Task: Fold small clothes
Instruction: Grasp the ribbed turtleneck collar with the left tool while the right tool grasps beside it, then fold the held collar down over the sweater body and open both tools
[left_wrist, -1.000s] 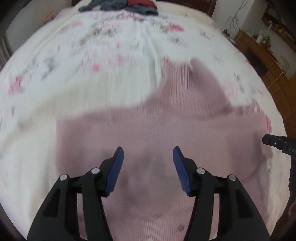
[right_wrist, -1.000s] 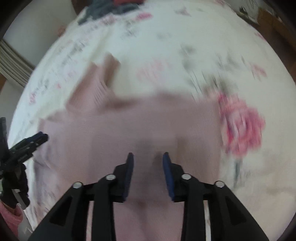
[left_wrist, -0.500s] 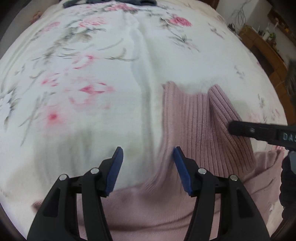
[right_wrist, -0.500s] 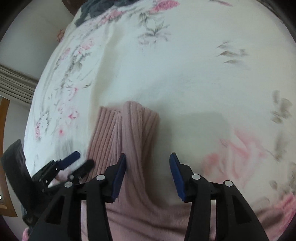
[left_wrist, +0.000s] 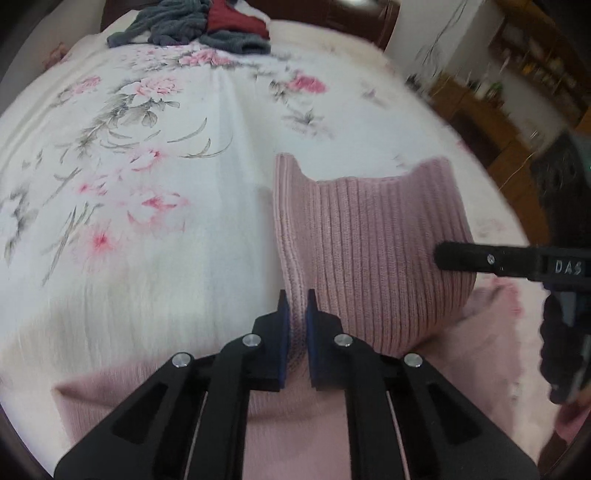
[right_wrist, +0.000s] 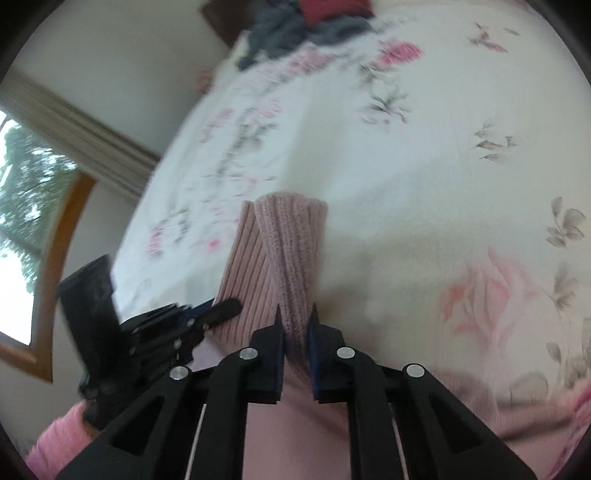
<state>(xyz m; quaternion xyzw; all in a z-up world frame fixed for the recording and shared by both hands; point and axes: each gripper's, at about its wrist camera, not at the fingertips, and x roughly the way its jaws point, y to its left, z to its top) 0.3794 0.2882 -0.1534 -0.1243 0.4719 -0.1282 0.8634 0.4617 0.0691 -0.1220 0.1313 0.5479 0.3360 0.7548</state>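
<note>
The pink sweater (left_wrist: 373, 236) is spread on the flowered bed (left_wrist: 147, 184), and its ribbed neck is pinched on each side between the clenched jaws of the left gripper (left_wrist: 295, 306) and right gripper (right_wrist: 295, 321).

Bed w/ white floral sheet (left_wrist: 155, 206). Pink ribbed sweater (left_wrist: 373, 251) lies on near part, collar end pointing to far side. Far end: pile of grey & dark red clothes (left_wrist: 199, 22), well apart.

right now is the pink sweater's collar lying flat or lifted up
Lifted. The ribbed collar stands up off the floral bedsheet, pinched on one side by the left gripper and on the other by the right gripper.
</note>
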